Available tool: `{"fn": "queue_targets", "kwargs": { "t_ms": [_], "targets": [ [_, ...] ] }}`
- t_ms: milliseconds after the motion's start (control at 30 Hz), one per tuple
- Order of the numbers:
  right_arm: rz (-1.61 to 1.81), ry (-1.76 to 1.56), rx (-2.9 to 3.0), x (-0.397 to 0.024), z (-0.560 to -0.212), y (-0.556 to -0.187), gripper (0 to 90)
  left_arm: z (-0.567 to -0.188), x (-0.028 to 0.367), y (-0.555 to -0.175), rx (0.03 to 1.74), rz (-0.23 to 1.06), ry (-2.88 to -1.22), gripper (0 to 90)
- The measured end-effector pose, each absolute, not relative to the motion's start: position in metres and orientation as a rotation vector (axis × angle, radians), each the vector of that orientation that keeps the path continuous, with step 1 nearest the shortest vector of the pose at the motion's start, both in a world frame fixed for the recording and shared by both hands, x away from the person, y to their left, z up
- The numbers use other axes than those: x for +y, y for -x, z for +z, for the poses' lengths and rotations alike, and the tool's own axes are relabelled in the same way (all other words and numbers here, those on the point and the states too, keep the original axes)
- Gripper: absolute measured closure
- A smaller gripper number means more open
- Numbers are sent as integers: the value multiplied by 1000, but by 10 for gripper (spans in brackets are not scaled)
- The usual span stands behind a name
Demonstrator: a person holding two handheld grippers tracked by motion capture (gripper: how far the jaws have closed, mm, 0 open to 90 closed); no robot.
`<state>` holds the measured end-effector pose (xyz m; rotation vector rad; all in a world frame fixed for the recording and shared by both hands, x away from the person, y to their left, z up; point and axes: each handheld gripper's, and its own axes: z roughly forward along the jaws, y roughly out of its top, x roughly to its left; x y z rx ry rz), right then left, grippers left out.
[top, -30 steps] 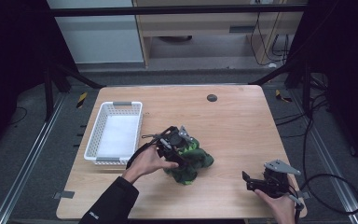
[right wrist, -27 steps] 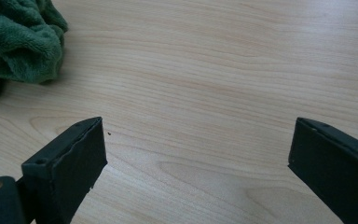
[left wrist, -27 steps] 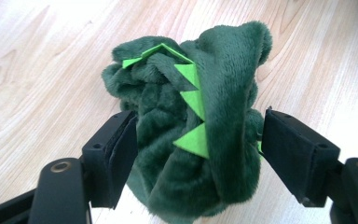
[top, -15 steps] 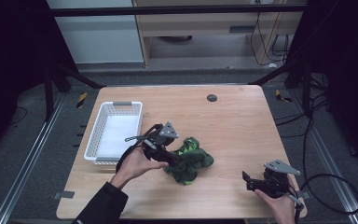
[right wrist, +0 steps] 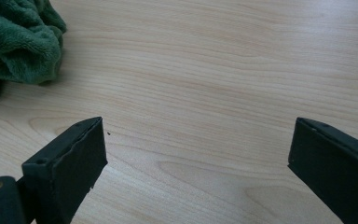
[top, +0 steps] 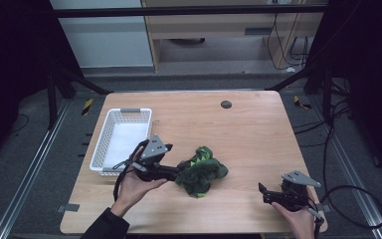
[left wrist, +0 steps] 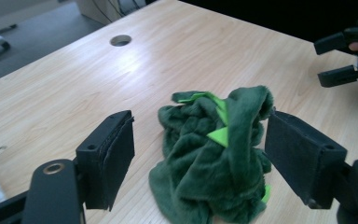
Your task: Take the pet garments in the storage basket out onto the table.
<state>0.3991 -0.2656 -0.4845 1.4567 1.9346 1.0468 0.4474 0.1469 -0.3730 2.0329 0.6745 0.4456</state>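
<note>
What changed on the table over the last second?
The left claw drew back leftward off the green plush toy; its jaws have just been opening and now stand open, the toy loose on the table ahead of them. The right claw, open, the toy and the white basket kept their places.

A soft green cloth toy point(top: 201, 170) lies in a crumpled heap on the wooden surface point(top: 238, 129), near the front and a bit left of the middle. It is dark green and fuzzy, with small bright green pointy bits.
</note>
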Motion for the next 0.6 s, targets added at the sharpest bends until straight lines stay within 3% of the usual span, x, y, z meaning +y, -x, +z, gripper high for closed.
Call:
{"fn": "queue_targets", "kwargs": {
  "t_ms": [600],
  "targets": [
    [1044,-1447,1938,-266,-485,-398,42,-413,218,-420,882,505,-1867,290]
  ]
}}
